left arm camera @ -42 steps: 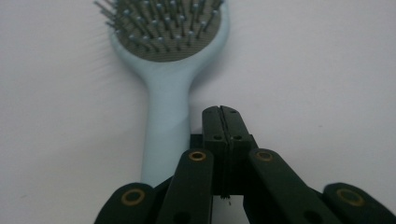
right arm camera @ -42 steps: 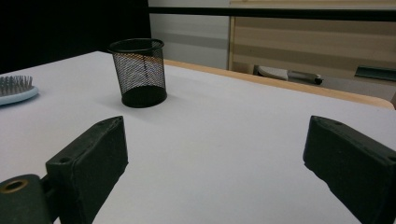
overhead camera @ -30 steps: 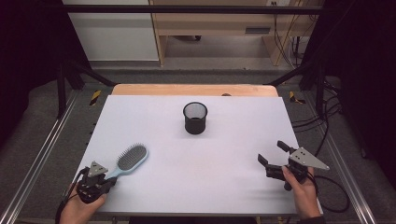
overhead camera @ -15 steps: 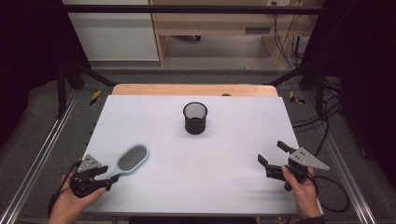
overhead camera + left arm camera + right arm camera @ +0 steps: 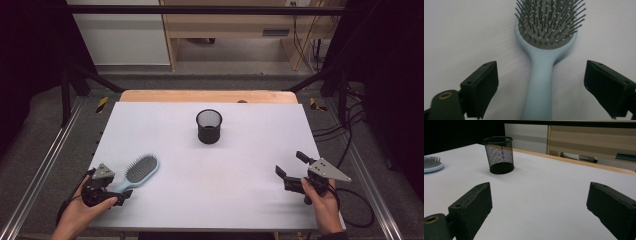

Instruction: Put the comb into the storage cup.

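Hairbrush (image 5: 541, 65) flat on table (image 5: 210, 200), front-left, bristles up | my left gripper (image 5: 541, 92) jaws just been opening, handle between them untouched | my right gripper (image 5: 539, 212) spread wide, nothing held | mesh cup (image 5: 209, 126) mid-table.

White worktop (image 5: 210, 200) edged in pale wood at the far side. Grey floor (image 5: 225, 80) beyond, wooden furniture (image 5: 235, 30) and white panel (image 5: 120, 35) behind. Dark at both sides.
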`<state>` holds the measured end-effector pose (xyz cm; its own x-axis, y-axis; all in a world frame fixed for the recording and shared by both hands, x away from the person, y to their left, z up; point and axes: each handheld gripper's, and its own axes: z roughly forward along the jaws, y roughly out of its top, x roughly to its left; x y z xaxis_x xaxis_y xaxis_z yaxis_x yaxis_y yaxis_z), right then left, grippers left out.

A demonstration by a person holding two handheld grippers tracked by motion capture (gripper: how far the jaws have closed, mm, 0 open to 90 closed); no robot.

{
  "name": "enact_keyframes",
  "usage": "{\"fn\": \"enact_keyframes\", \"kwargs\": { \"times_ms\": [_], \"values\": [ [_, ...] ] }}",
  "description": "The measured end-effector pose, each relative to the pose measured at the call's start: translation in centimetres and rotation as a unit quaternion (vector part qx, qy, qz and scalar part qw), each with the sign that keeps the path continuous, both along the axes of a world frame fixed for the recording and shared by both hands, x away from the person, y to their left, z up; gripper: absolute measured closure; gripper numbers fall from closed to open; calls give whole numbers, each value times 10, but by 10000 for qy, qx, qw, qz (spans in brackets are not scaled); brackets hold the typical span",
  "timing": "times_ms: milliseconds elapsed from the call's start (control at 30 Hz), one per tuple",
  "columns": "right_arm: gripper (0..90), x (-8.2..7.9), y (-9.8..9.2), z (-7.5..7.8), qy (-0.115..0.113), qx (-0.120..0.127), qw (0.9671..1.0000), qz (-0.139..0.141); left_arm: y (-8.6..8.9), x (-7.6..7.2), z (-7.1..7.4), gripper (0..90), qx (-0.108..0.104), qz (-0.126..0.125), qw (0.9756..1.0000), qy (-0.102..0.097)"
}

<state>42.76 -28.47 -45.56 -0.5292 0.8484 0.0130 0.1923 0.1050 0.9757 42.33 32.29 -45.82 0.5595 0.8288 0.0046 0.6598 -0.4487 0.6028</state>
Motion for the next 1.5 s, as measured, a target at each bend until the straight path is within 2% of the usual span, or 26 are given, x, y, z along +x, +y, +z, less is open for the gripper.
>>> {"fn": "enact_keyframes", "kwargs": {
  "times_ms": [167,333,433,600,700,767,967,1167,1300,1500],
  "values": [
    [65,0,0,0,4,10,10000,-1,-3,4,-3,329,37,16,9999,158],
    [66,0,0,0,2,0,10000,11,-6,6,-4,512,-27,-67,9998,180],
    [66,0,0,0,3,-3,10000,12,-5,7,-3,565,1,-31,9998,188],
    [66,0,1,0,22,-4,10000,21,-4,8,-4,602,38,-47,9998,164],
    [66,0,1,0,24,-22,10000,29,-5,7,-4,635,155,-71,9998,86],
    [66,0,1,0,23,-27,10000,45,-5,6,-5,673,135,-31,9999,28],
    [66,0,1,0,29,-25,10000,56,-6,2,-7,693,165,3,9998,-143],
    [66,0,1,0,29,-17,10000,44,-8,0,-6,695,254,-9,9994,-224],
    [66,0,1,0,33,-26,10000,53,-8,0,-6,695,269,-37,9994,-221],
    [66,0,1,-1,34,-33,10000,52,-8,2,-4,692,260,-75,9996,-96]
  ]
}}
